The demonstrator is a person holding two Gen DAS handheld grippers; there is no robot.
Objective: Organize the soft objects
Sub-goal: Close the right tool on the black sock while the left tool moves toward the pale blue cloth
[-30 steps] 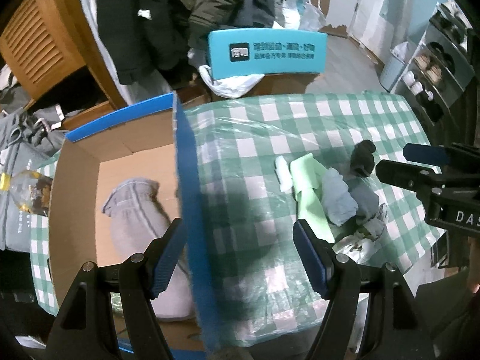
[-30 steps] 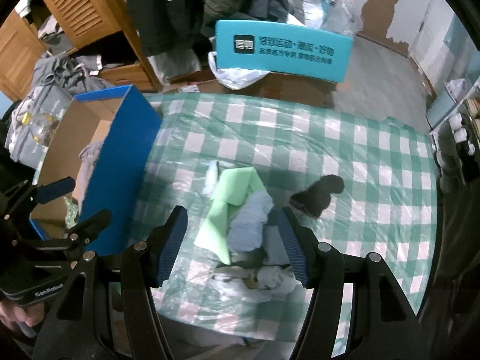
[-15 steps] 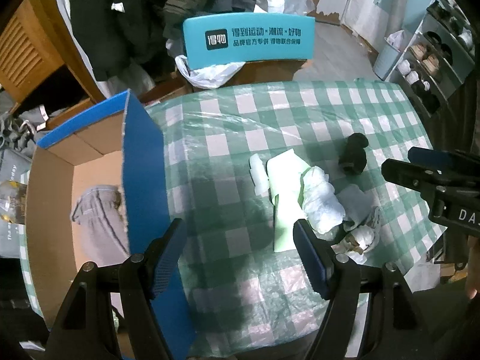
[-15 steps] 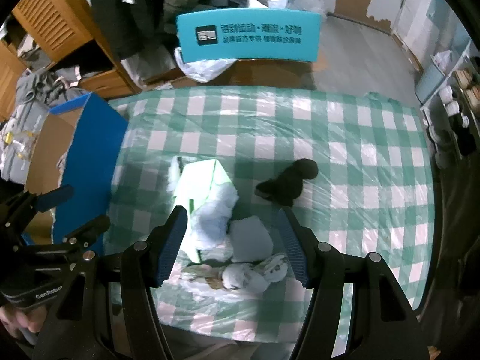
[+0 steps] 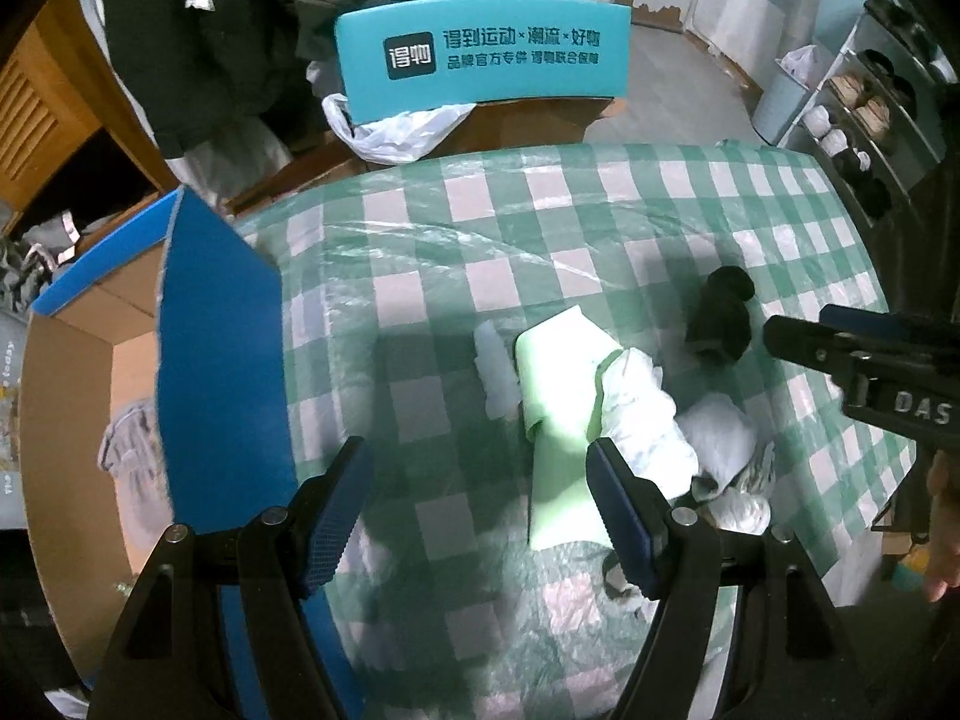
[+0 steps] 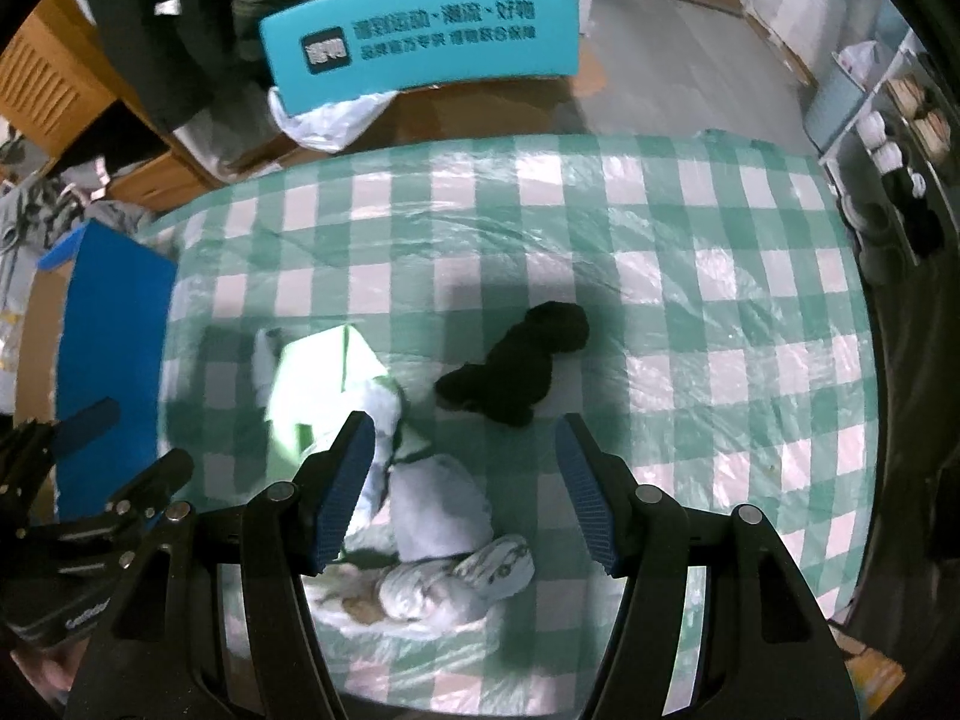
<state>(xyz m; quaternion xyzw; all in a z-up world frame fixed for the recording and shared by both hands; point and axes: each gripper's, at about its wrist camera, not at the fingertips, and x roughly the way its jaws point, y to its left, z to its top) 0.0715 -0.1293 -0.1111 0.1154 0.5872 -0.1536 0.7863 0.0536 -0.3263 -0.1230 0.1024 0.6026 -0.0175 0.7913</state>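
Note:
A small heap of soft items lies on the green-checked tablecloth: a pale green cloth, a light blue bundle, a pale grey roll, a patterned white bundle and a black sock. My left gripper hovers open above the cloth's left part, nothing between its fingers. My right gripper hangs open over the grey roll, just below the black sock. A grey garment lies inside the blue-sided cardboard box at the left.
A teal chair back with white lettering stands behind the table, a white plastic bag on its seat. Dark clothes hang at the back left by wooden furniture. Shelves with shoes are at the right. A hand holds the right gripper.
Both grippers have moved right and lower. The left one has left the box and now hovers over the cloth heap; the right one has shifted from the blue bundle toward the black sock.

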